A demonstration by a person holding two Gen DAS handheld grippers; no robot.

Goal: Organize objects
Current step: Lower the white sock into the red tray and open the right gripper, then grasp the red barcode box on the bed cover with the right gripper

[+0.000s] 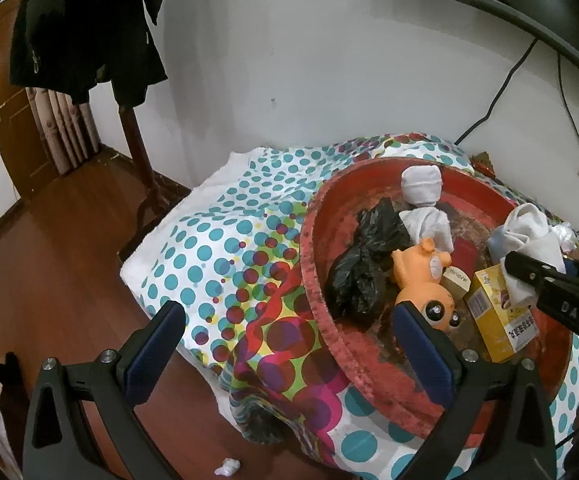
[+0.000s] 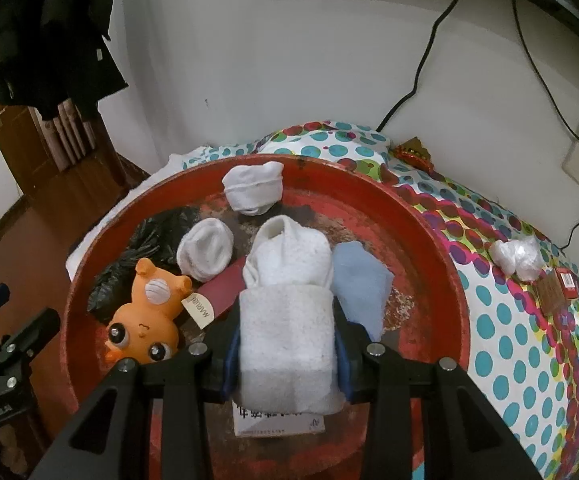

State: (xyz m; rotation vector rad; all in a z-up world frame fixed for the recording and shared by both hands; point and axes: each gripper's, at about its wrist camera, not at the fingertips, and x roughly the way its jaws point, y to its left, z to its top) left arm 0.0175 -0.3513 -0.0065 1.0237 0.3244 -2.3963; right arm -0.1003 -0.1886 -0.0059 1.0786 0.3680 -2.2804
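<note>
A round red tray [image 1: 313,240] [image 2: 441,248] sits on a table with a dotted cloth [image 1: 225,232]. In it lie an orange toy animal [image 1: 421,280] [image 2: 145,316], a black plastic bag [image 1: 361,264], two rolled white socks [image 2: 253,188] [image 2: 205,252], a light blue cloth [image 2: 361,284] and a yellow box [image 1: 497,312]. My right gripper [image 2: 287,344] is shut on a rolled white sock [image 2: 289,292] and holds it above the tray; it shows at the right of the left wrist view [image 1: 529,268]. My left gripper [image 1: 289,340] is open and empty over the tray's left rim.
A crumpled clear wrapper [image 2: 517,256] and a small red-brown pack [image 2: 557,288] lie on the cloth right of the tray. A dark coat [image 1: 89,28] hangs on a wooden stand at the left. Cables [image 2: 421,64] run down the white wall. Wooden floor [image 1: 49,260] lies left.
</note>
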